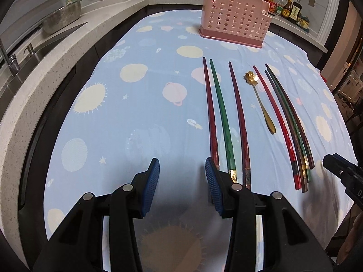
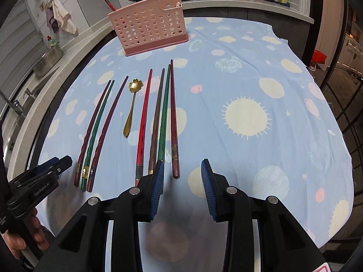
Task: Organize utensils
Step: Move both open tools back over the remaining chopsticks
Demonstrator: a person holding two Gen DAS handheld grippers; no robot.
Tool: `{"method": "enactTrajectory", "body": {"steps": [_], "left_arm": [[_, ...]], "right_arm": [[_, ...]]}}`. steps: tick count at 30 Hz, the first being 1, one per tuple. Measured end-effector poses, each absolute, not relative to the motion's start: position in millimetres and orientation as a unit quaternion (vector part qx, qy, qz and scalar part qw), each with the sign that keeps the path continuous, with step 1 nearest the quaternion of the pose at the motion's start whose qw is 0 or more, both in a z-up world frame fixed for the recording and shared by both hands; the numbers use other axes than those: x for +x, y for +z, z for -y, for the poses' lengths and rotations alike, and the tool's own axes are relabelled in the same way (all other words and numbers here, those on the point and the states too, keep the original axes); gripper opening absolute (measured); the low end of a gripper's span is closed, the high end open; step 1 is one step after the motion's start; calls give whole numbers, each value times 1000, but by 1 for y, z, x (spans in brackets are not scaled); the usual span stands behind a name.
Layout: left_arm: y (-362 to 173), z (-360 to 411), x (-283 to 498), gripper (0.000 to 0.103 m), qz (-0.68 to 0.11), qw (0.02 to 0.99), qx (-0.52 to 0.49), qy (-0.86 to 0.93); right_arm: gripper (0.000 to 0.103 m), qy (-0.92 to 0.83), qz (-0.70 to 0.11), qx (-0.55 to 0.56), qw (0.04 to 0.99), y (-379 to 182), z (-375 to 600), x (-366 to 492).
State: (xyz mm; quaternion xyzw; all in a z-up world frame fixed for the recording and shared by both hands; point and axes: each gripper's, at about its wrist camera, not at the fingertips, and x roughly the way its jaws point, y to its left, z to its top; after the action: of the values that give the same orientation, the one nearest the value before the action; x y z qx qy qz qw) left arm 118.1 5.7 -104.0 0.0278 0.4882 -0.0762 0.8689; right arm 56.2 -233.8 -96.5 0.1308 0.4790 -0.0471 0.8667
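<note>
Chopsticks [image 2: 158, 115] are lying in two clusters on the blue planet-print tablecloth [image 2: 249, 72], flanking a gold flower-bowled spoon [image 2: 131, 110], with the pink perforated holder [image 2: 147, 26] standing upright well beyond them. Only the right wrist view is showing one red chopstick [image 2: 108, 3] already poking out of that holder, plus the lettering "GenRobot.AI" on the left gripper [image 2: 54, 162]. The left wrist view alone is catching the sauce bottles' [image 1: 288, 8] labels, too small to read. Left gripper [image 1: 182, 176] is hovering with jaws spread wide, gripping nothing. Right gripper [image 2: 182, 176] is likewise parted wide and empty, its left pad [image 2: 157, 188] sitting over the green chopstick's [image 2: 163, 113] butt end; contact can't be judged
</note>
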Motion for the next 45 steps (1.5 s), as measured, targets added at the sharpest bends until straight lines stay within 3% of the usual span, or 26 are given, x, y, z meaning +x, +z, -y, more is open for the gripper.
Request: {"method": "enactTrajectory", "body": {"steps": [30, 45], "left_arm": [[-108, -2, 108, 40, -494, 863, 13, -109], [-118, 7, 108, 37, -495, 861, 33, -115]], "right_arm": [[31, -49, -493, 125, 860, -120, 233, 74], [16, -50, -491, 111, 863, -125, 232, 78]]}}
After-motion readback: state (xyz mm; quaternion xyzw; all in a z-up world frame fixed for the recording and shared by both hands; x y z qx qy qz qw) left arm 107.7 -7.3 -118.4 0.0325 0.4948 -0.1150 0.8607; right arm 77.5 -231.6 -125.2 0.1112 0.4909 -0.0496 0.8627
